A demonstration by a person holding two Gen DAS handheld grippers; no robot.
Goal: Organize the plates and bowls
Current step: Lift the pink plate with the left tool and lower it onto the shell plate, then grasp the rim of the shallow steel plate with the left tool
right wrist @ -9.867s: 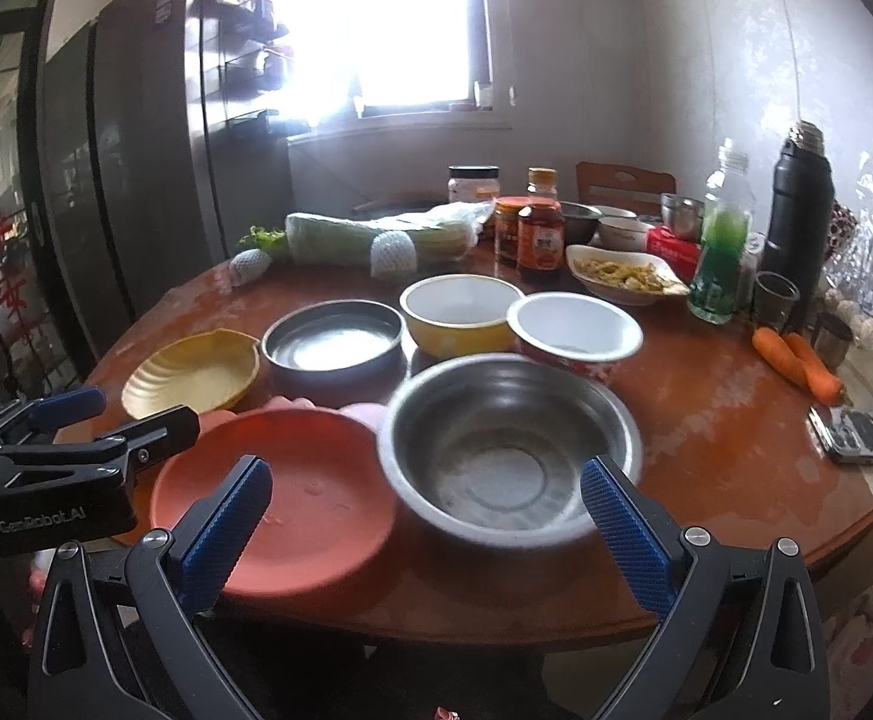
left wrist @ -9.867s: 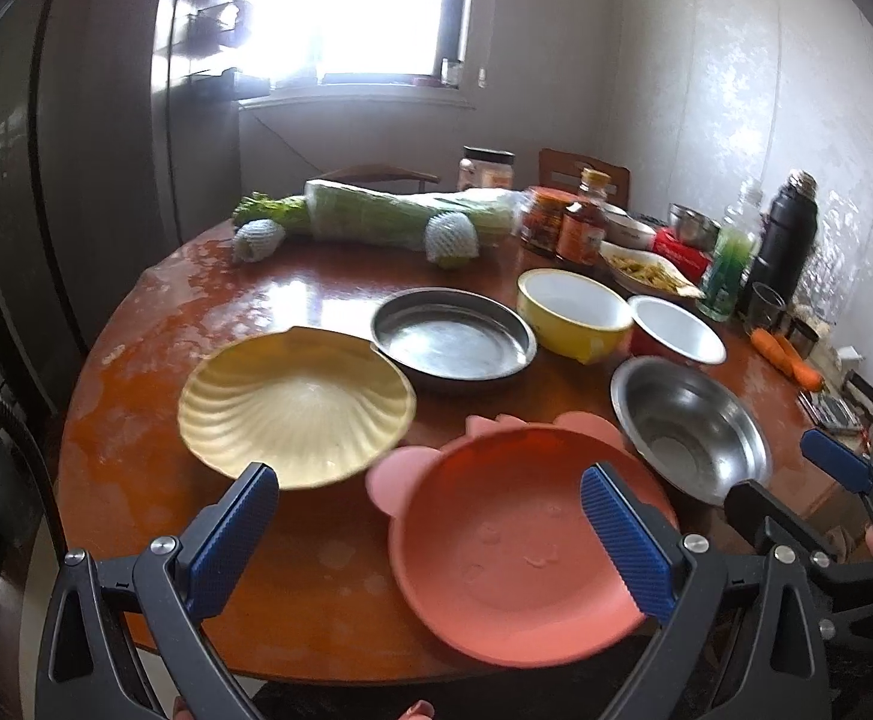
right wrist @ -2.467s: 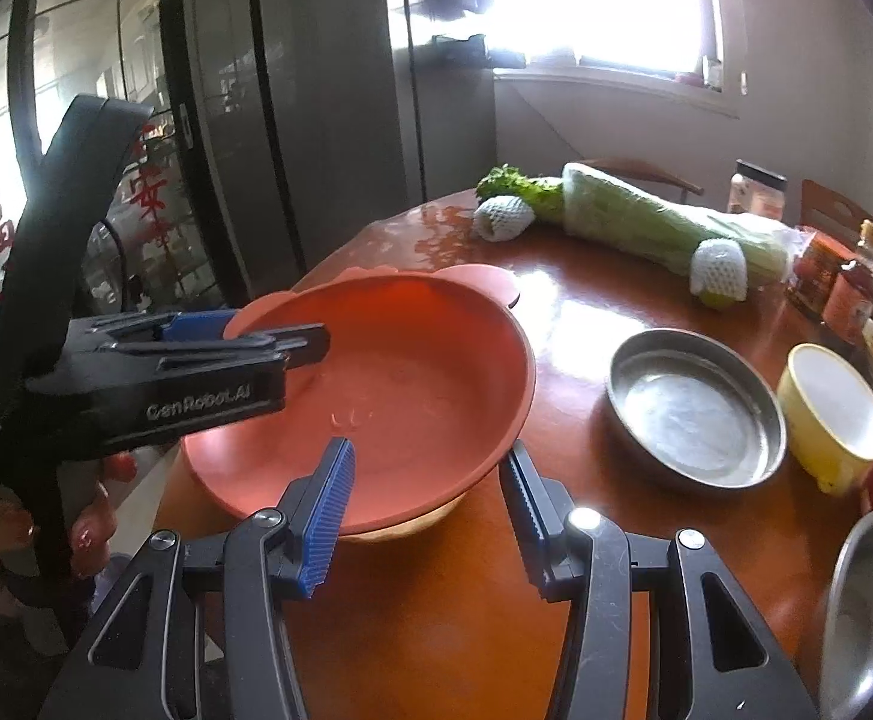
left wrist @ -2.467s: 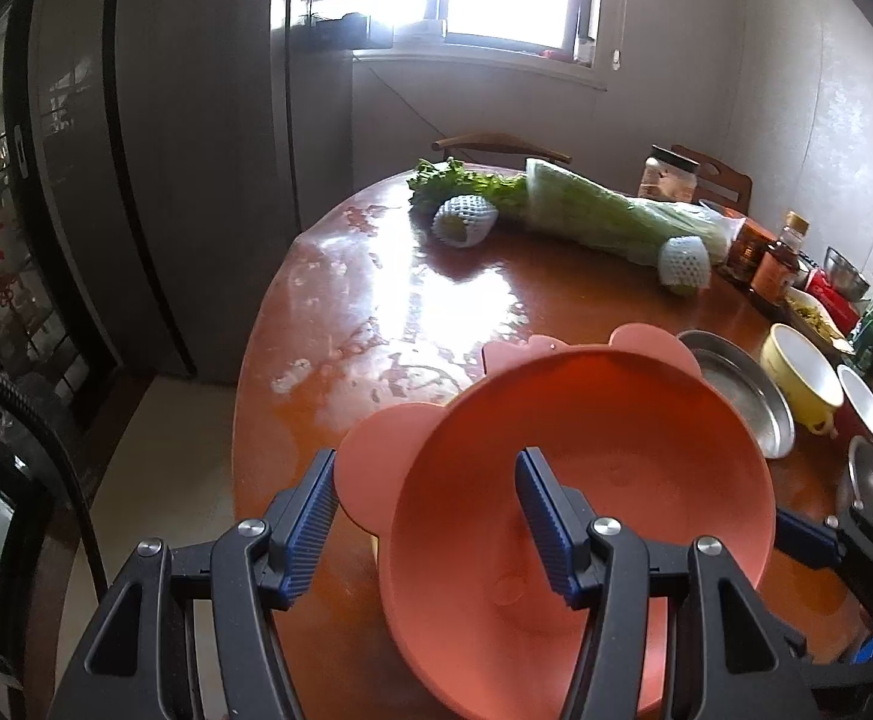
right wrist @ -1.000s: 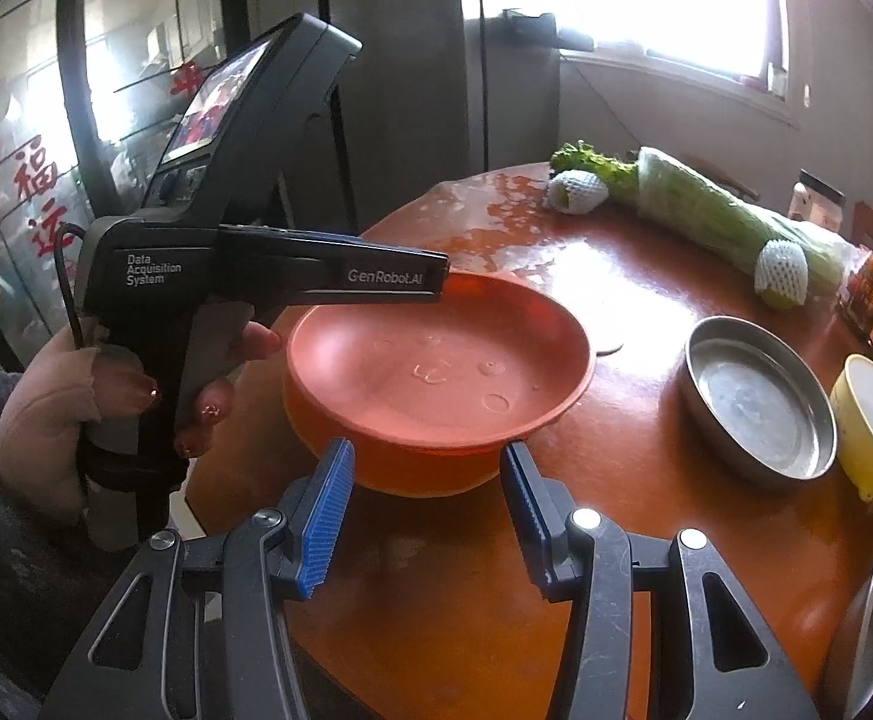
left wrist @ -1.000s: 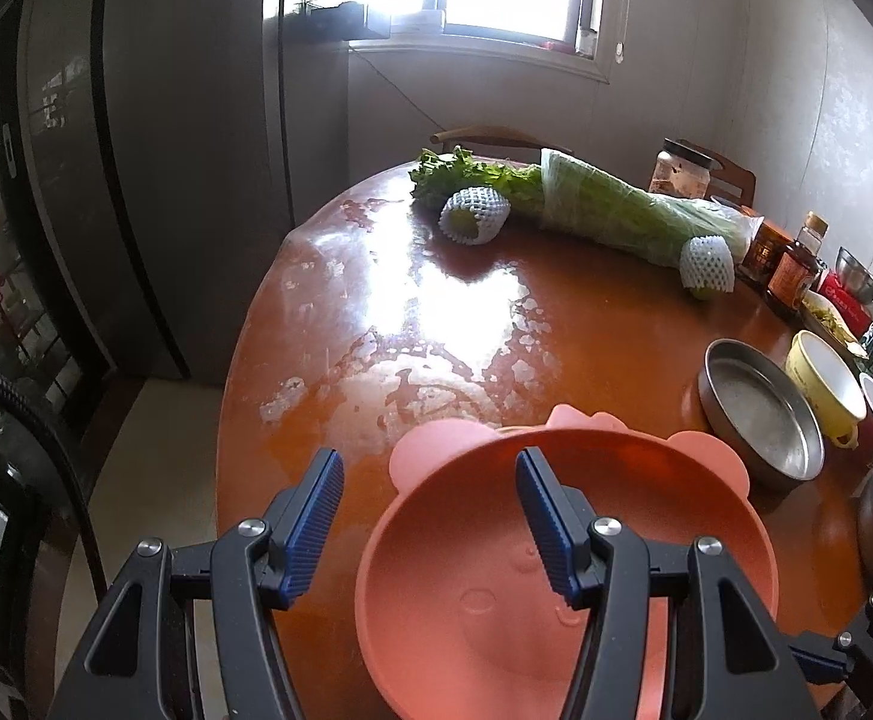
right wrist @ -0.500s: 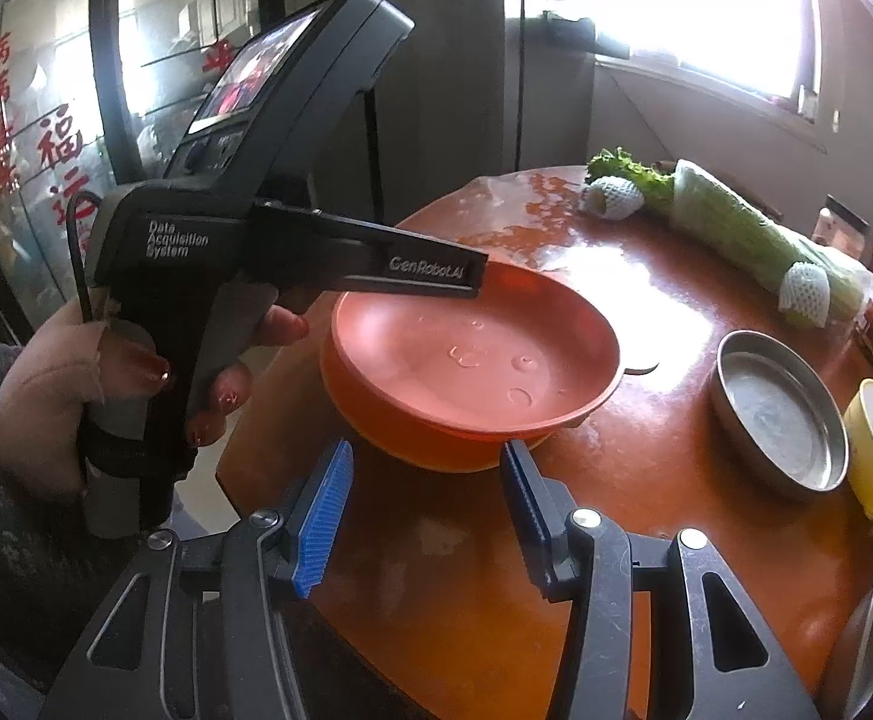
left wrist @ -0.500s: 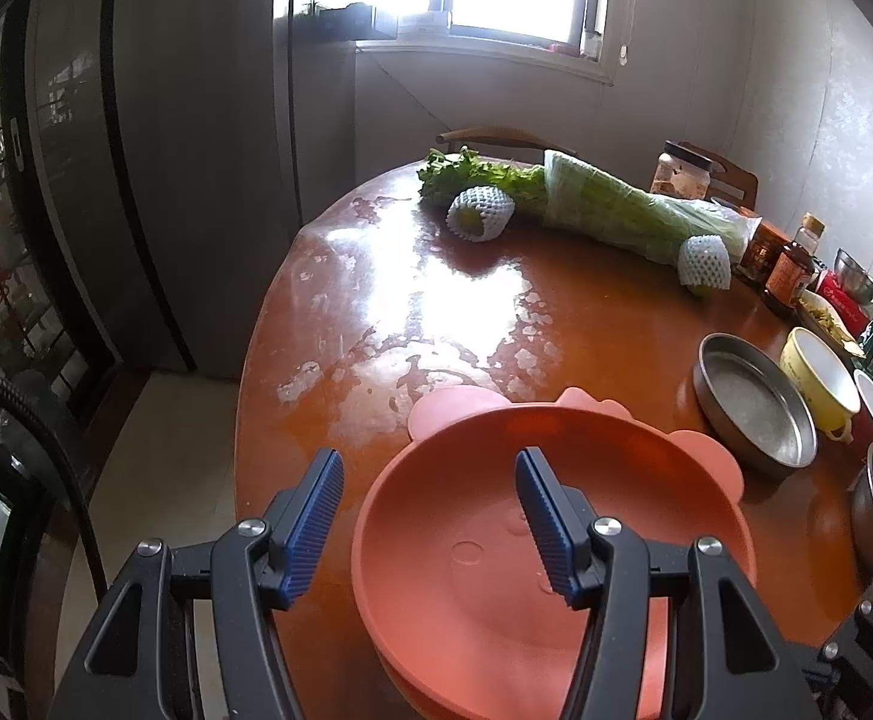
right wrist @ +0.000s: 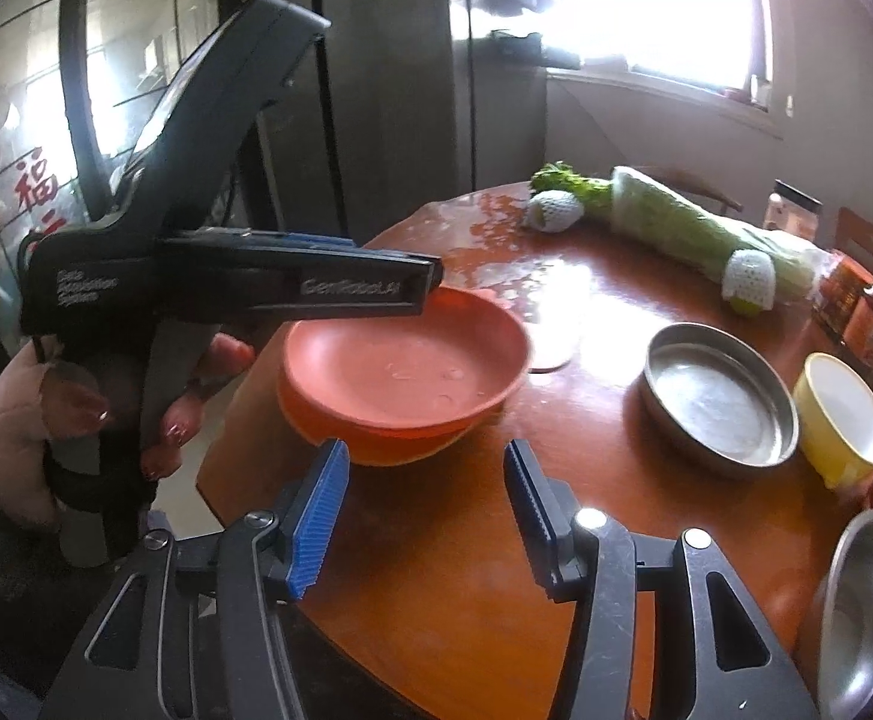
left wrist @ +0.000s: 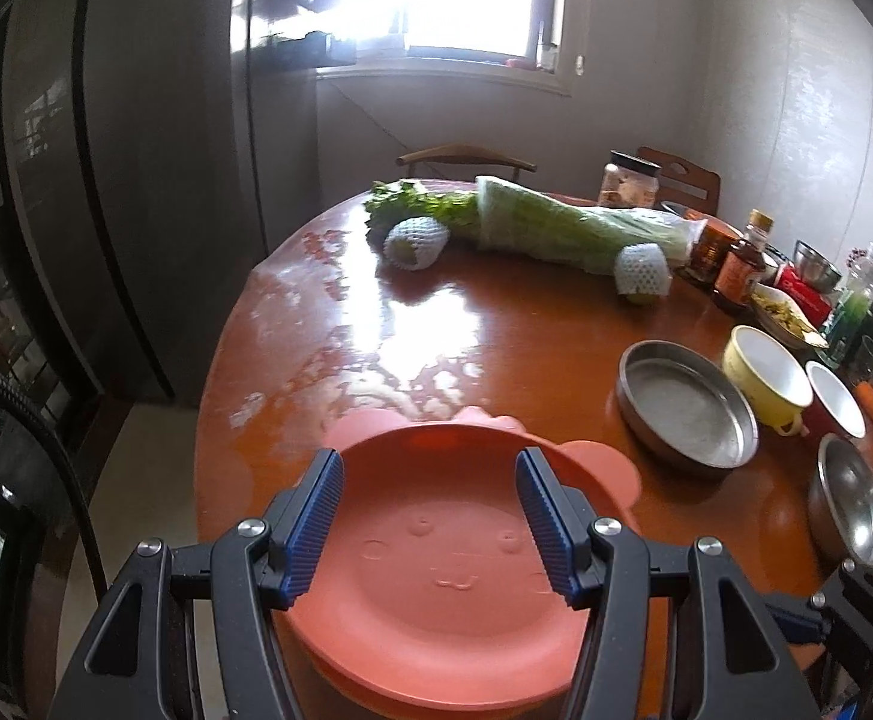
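I have the pink plate [left wrist: 436, 564] resting near the surface [left wrist: 496, 324] edge; both hand-held grippers, left [left wrist: 430, 519] and right [right wrist: 427, 507], are spread, holding nothing. Steel pan [left wrist: 685, 405], yellow bowl [left wrist: 769, 375] and steel bowl [left wrist: 850, 504] remain unstacked.

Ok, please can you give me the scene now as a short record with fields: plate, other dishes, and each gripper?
Plate: pink plate with ears, upright, at the near edge of the table
Right of it: steel pan, yellow bowl, white bowl, steel bowl
Left gripper: fingers open, over the pink plate
Right gripper: fingers open, holding nothing, pointed at the pink plate
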